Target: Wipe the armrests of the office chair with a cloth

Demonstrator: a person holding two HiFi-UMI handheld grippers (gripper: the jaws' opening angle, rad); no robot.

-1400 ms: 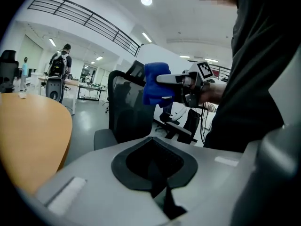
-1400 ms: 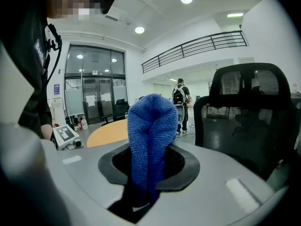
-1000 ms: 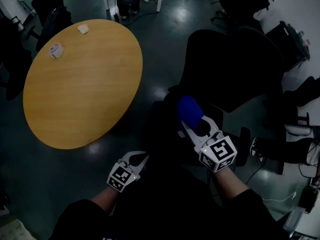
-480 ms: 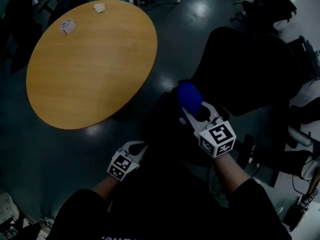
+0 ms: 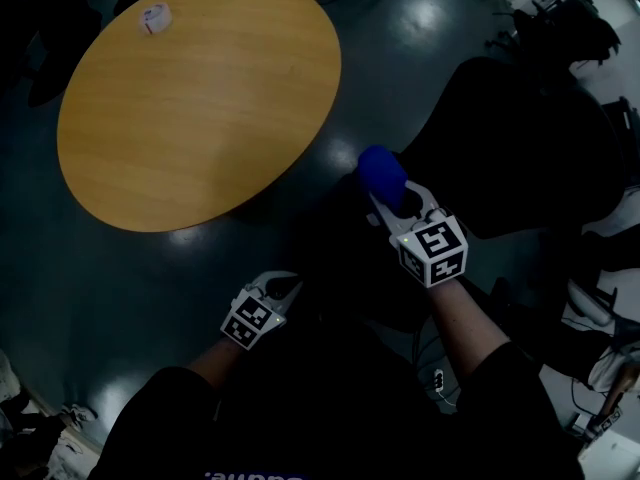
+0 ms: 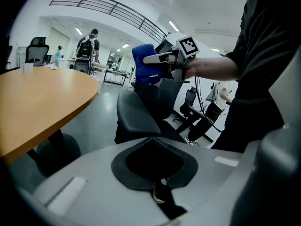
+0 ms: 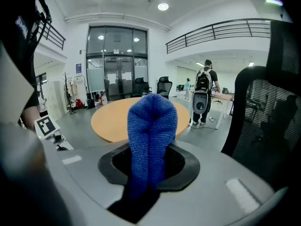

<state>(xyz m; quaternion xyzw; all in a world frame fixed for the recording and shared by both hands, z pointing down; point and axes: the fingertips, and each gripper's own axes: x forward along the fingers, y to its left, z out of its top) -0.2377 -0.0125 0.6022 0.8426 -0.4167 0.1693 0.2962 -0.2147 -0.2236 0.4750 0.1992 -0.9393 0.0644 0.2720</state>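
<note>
My right gripper [image 5: 392, 203] is shut on a folded blue cloth [image 5: 382, 172], which sticks out past the jaws [image 7: 149, 126]. It hovers over the left side of the black office chair [image 5: 520, 148]. That side is too dark in the head view to make out the armrest. The left gripper view shows a black armrest pad [image 6: 135, 117] below the raised blue cloth [image 6: 145, 69] and the right gripper [image 6: 162, 59]. My left gripper [image 5: 287, 288] hangs low near my body, shut with nothing between its jaws [image 6: 157, 187].
A round wooden table [image 5: 200, 98] stands to the left with two small white items [image 5: 155, 16] at its far edge. More black chairs [image 5: 570, 28] stand at the far right. A person with a backpack [image 7: 205, 91] stands well behind the table.
The head view has swung, so the table now sits higher and more to the right. My right gripper has carried the cloth slightly forward. The left gripper has stayed low.
</note>
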